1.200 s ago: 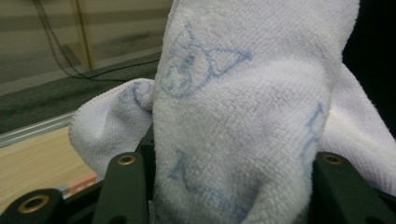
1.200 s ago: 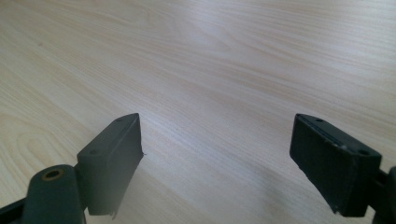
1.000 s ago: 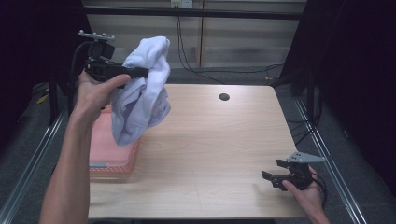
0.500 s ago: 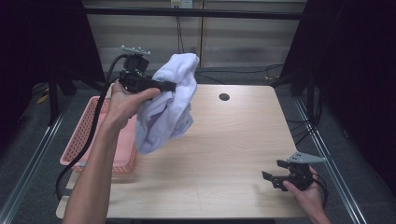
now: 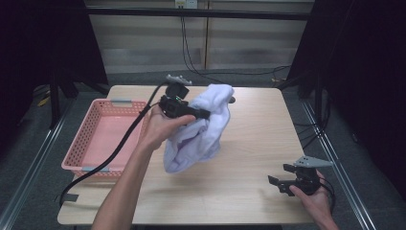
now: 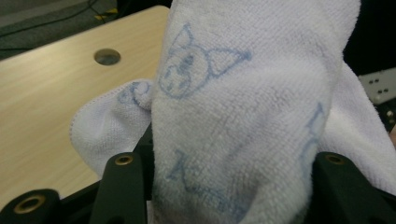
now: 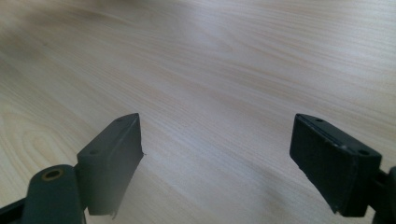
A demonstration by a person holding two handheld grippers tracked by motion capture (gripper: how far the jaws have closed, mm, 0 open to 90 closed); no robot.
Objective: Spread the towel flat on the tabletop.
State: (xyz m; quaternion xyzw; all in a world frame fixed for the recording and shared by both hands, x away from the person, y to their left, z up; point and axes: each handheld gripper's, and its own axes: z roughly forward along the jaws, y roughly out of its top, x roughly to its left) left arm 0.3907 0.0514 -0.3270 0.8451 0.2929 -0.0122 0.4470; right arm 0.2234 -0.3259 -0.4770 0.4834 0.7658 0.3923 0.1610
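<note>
Pink plastic basket (image 5: 103, 139) noted at the left edge of the worktop (image 5: 258, 143), toward the near-left corner. Its floor is seen bare; nothing lies inside.

Left tongs (image 5: 203, 115) are held above the middle of the worktop, just right of the basket's far corner, black cable trailing back over the near edge. The tongs are clenched on a white towel (image 5: 203, 129). In the left gripper view the towel (image 6: 243, 116) is bunched thickly between the two black jaws, which stand part-way apart around the wad; a pale blue cartoon print and lettering are visible on the terry cloth. In the high view the towel hangs in a loose bundle from the grip, its lower end close over the wood around the worktop's middle; whether it touches the surface cannot be told.

A round cable hole (image 6: 107, 56) is seen in the worktop beyond the towel, near the far edge.

Right tongs (image 5: 287, 184) rest at the near-right corner of the worktop, released: in the right gripper view the jaws stand wide apart over bare wood grain, nothing between them.

Judgement on progress: the towel is out of the basket and carried over the open worktop, so the fetching step looks done. Setting the towel down, spreading it and any folding appear to be left. The right tongs are judged to be waiting to take a free edge.
</note>
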